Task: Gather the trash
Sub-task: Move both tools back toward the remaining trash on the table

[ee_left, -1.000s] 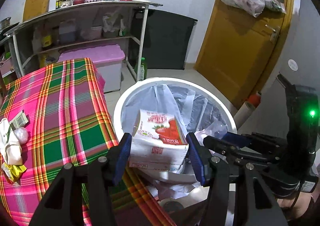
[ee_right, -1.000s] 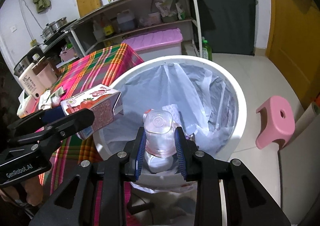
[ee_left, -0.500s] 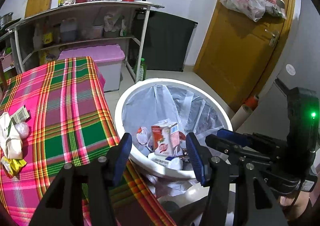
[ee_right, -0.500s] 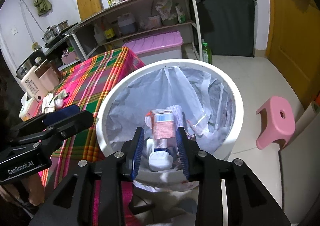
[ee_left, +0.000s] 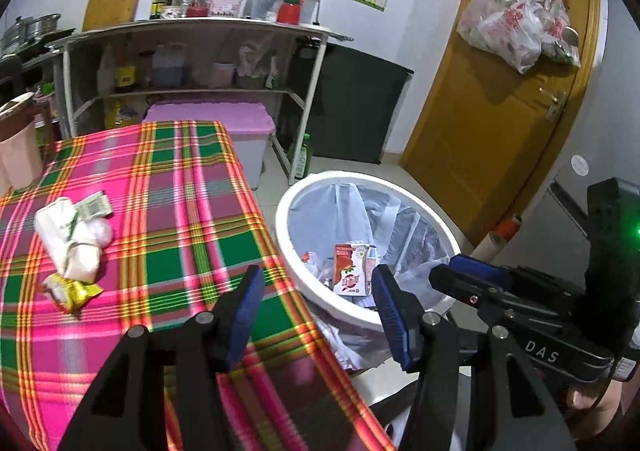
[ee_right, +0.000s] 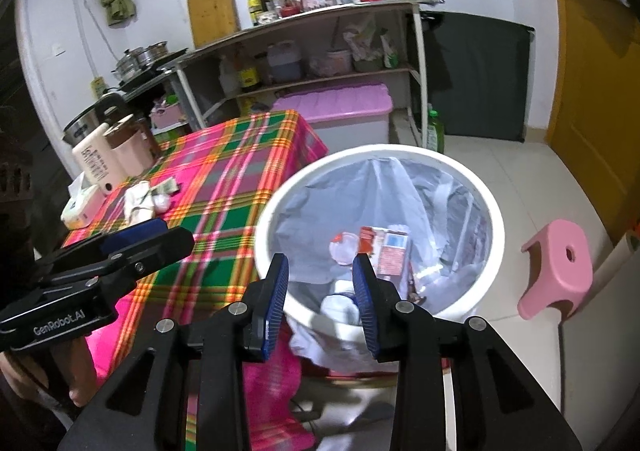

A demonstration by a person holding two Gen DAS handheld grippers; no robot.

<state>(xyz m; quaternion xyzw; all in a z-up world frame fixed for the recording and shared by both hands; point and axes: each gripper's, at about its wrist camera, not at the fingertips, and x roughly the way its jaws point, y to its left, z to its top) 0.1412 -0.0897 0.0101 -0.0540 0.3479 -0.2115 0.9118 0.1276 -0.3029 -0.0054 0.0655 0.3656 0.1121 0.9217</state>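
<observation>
Now both tongs empty: left gripper and right gripper gape over the bin; carton inside, wrappers left on the table.

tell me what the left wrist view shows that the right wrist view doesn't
Left wrist only: the plastic bags hung on the door and the yellow wrapper on the tablecloth. Right wrist only: the pink stool and the pots on the counter. Both: the white bin with the strawberry carton inside, and both grippers open and empty.
</observation>
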